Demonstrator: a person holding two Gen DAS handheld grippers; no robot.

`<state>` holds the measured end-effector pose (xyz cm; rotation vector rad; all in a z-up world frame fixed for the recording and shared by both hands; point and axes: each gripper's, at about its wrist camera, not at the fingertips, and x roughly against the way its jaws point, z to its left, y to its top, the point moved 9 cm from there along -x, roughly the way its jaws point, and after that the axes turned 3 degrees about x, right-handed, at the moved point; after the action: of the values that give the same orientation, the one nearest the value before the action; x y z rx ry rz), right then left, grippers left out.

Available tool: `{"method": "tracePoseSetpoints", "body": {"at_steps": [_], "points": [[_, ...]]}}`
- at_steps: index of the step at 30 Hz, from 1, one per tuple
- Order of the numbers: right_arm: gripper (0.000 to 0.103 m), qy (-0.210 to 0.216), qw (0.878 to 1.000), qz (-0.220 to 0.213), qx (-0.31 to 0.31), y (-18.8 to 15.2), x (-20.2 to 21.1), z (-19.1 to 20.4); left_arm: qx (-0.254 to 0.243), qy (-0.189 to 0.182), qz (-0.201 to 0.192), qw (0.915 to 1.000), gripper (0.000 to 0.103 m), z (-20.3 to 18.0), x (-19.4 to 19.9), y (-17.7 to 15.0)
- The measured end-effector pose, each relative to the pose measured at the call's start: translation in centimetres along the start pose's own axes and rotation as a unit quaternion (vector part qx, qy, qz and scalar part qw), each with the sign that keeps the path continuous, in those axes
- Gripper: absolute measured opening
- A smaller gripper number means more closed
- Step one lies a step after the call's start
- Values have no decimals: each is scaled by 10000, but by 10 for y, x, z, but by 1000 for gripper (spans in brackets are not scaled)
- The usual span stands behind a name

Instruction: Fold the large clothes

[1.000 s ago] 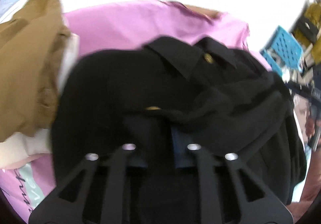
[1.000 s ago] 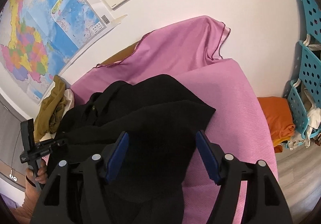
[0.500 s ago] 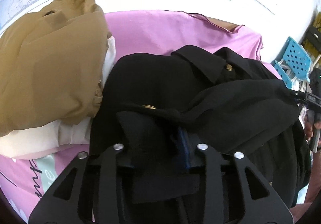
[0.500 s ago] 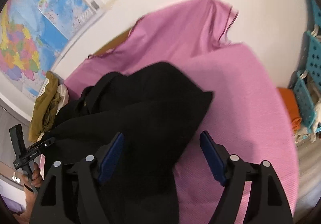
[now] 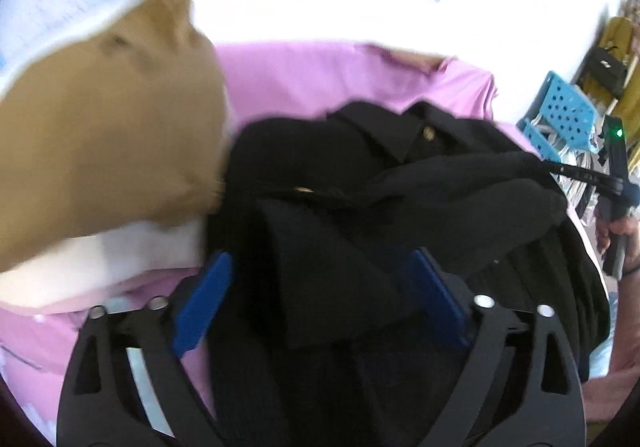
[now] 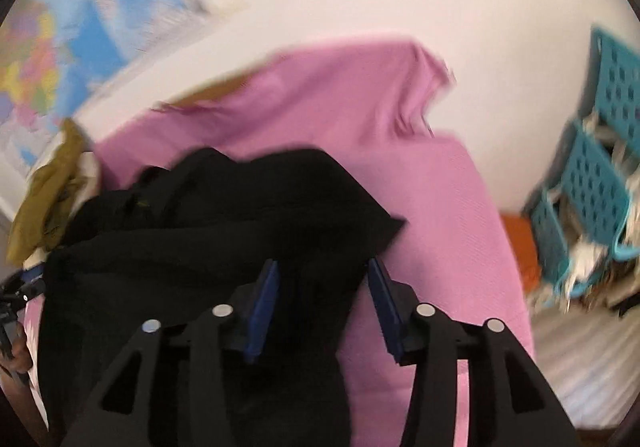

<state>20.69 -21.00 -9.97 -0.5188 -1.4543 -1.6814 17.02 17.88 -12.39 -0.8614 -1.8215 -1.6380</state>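
Note:
A black collared garment with brass buttons lies bunched on a pink sheet; it also shows in the right wrist view. My left gripper is open, its blue pads either side of a folded black flap. My right gripper is open over the garment's right edge, with black cloth lying between its pads. The other gripper shows at the far right of the left wrist view.
A tan garment lies on white cloth left of the black one. Blue perforated baskets stand at the right, with an orange cloth below. A map and wall sockets hang on the white wall behind.
My left gripper was shut on black cloth and has opened wide, letting the flap go. My right gripper stays open, its pads now closer together. Both views are blurred by motion.

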Motion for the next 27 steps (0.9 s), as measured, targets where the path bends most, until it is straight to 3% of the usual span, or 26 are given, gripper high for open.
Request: {"method": "tracePoseSetpoints", "body": {"at_steps": [4,8,12,15,20,21,23,25,27], "points": [[63,546,9944,-304,857,11,23,68,-69,332,-151,9993,93,22,35,-17],[66,1556,9712,34,1806,-6,8,168,-26,375,128,9992,93,40,39,-55],[66,1818,9513,447,2449,-30,-23,234,137,160,510,9985,93,46,38,-107],[66,1967,9382,644,2773,-46,-41,271,162,148,644,9977,93,47,38,-127],[66,2023,9325,768,2891,-59,-58,297,112,-425,976,9943,89,33,39,-161],[66,2042,9323,774,2884,-60,-59,299,-27,-432,940,9946,82,29,42,-164],[64,2031,9325,743,2893,-59,-62,299,-129,-607,914,9939,39,23,47,-167],[52,2075,9296,782,2943,-61,-64,299,-103,-465,923,9946,15,28,48,-166],[23,2045,9283,863,2984,-66,-64,300,56,-491,835,9953,8,36,53,-159]]}}
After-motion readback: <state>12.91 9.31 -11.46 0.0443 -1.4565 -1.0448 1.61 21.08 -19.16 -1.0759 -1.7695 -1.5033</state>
